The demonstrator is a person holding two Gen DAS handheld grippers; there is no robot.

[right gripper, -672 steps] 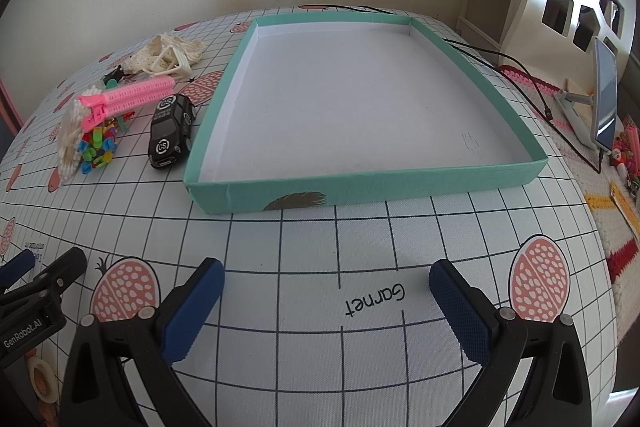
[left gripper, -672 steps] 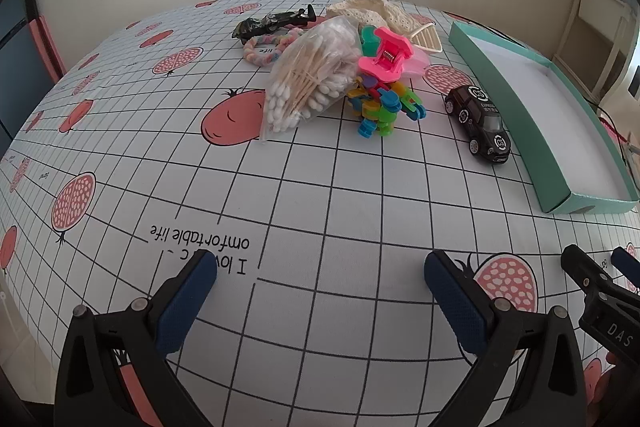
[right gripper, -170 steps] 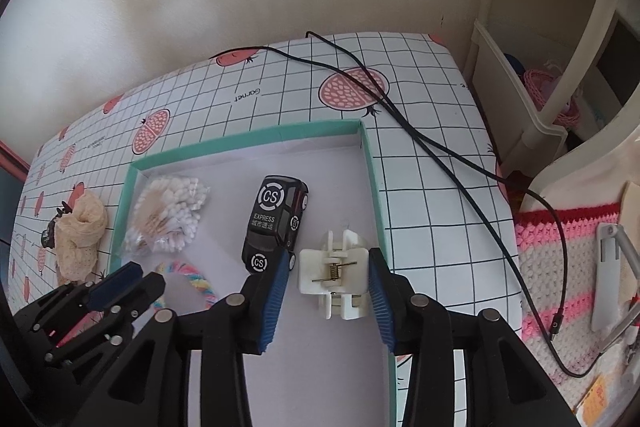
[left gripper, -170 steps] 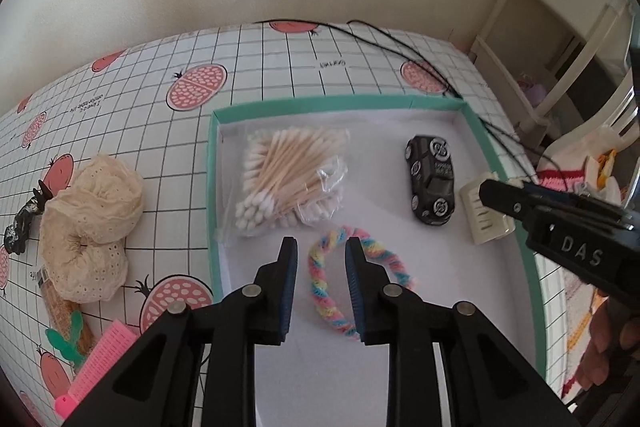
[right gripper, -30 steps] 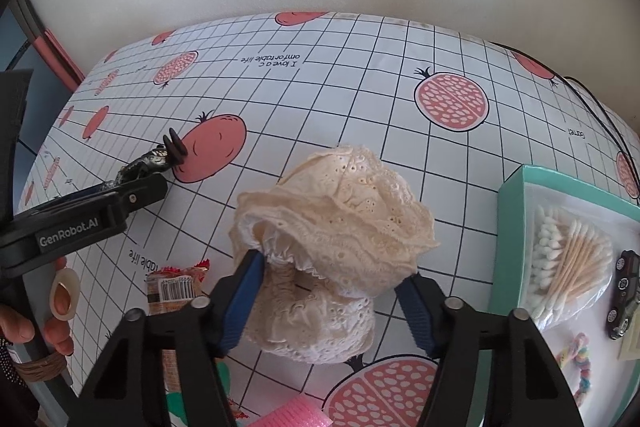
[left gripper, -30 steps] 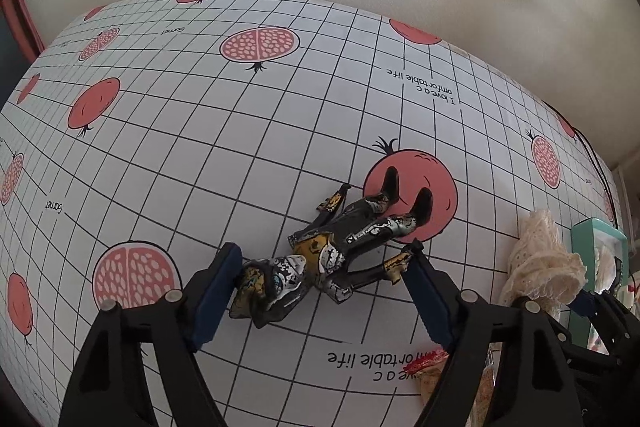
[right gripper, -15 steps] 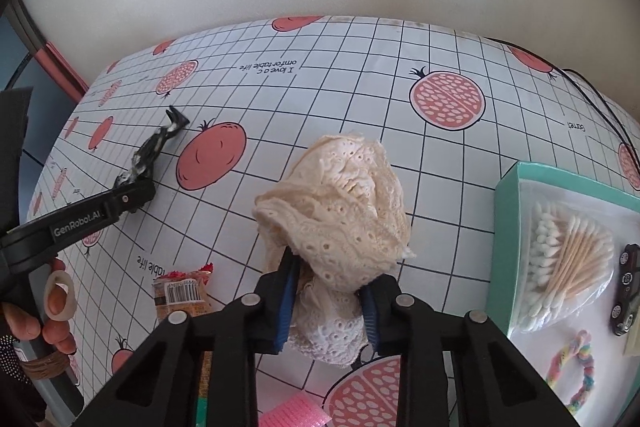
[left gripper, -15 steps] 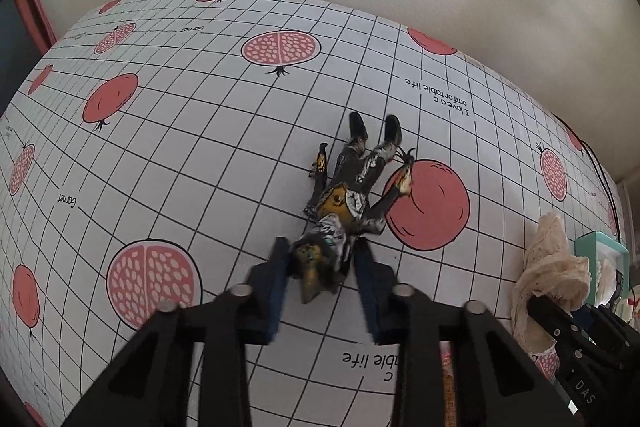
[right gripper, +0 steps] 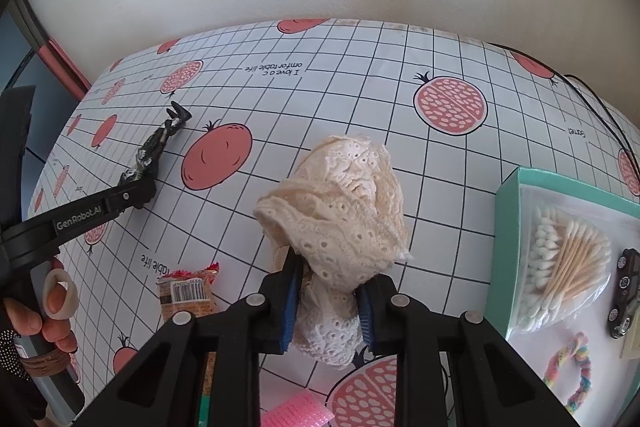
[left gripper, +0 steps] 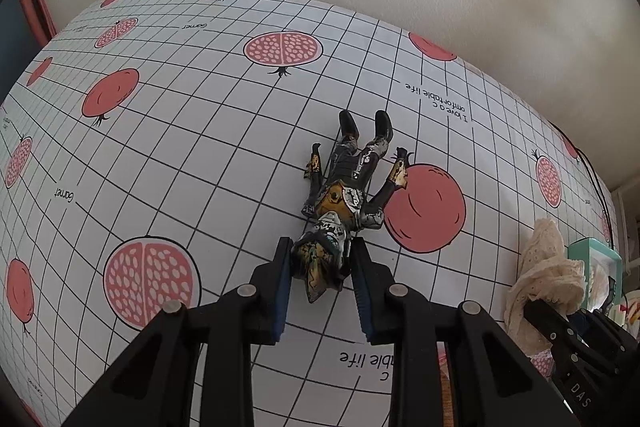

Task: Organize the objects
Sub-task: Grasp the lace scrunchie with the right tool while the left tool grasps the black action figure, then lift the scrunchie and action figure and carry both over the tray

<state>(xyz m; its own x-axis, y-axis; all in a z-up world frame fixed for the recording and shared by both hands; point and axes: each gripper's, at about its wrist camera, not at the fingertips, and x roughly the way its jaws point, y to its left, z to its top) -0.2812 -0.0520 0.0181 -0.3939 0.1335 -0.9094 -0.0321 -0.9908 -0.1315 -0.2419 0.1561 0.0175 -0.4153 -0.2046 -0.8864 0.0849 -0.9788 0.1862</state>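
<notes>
My left gripper (left gripper: pixel 322 281) is shut on the head end of a dark armoured toy figure (left gripper: pixel 347 187), whose legs point away over the gridded tablecloth; from the right wrist view the figure (right gripper: pixel 154 151) hangs from that left gripper (right gripper: pixel 138 193). My right gripper (right gripper: pixel 327 301) is shut on a cream lace scrunchie (right gripper: pixel 340 203), bunched up between the pads and lifted off the cloth. The teal box (right gripper: pixel 510 211) at the right holds a bag of cotton swabs (right gripper: pixel 560 263), a black toy car (right gripper: pixel 624 291) and a rainbow braided hair tie (right gripper: pixel 572 367).
A snack packet (right gripper: pixel 188 293) lies on the cloth left of my right gripper, and a pink hair clip (right gripper: pixel 298 411) shows at the bottom edge. A black cable (right gripper: pixel 592 103) runs along the far right. A person's hand (right gripper: pixel 48 311) grips the left tool. The wall is close behind.
Both grippers have closed: the left on the toy figure, which swung to point away, the right on the scrunchie. Both objects have since risen slightly with the grippers.
</notes>
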